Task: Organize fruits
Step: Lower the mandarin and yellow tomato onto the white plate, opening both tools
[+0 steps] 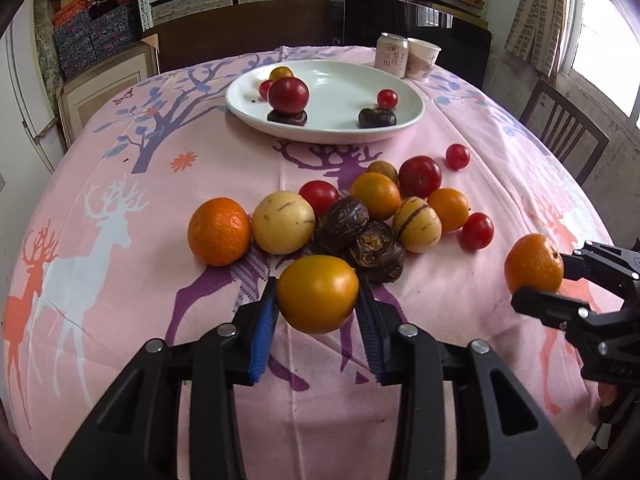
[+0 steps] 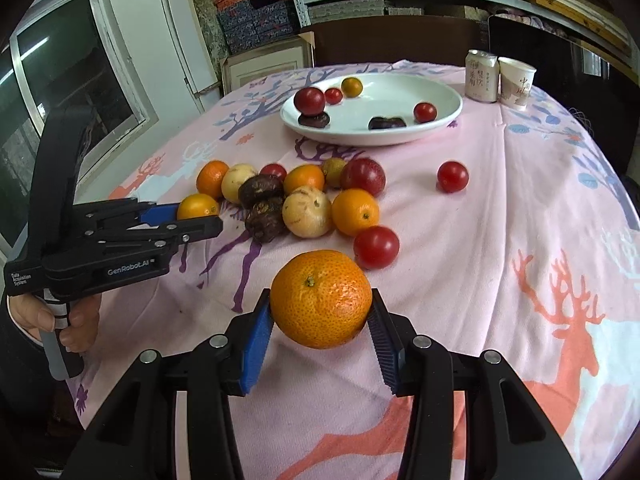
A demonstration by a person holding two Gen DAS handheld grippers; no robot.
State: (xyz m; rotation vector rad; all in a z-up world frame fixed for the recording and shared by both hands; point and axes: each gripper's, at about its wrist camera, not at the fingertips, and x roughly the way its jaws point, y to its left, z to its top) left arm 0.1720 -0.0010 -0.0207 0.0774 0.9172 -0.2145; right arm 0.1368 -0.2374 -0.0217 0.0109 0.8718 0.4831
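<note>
Pink deer-print table (image 1: pixel 120 184): plate (image 1: pixel 408 118) near far edge. Left gripper (image 1: pixel 317 312) clamping plum (image 1: pixel 317 294), right gripper (image 2: pixel 321 316) clamping mandarin (image 2: pixel 321 299), both probably lifted, plate-bound; pile (image 1: pixel 352 220) mid-table.

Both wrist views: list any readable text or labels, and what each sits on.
"GenRobot.AI" on the left gripper body.
"Data Acquisition System" on the same gripper's rear block.
Chinese characters on the can: too blurred to read.
Chinese characters on the paper cup: too blurred to read.
Marking on the right gripper body in the left wrist view: unreadable.
</note>
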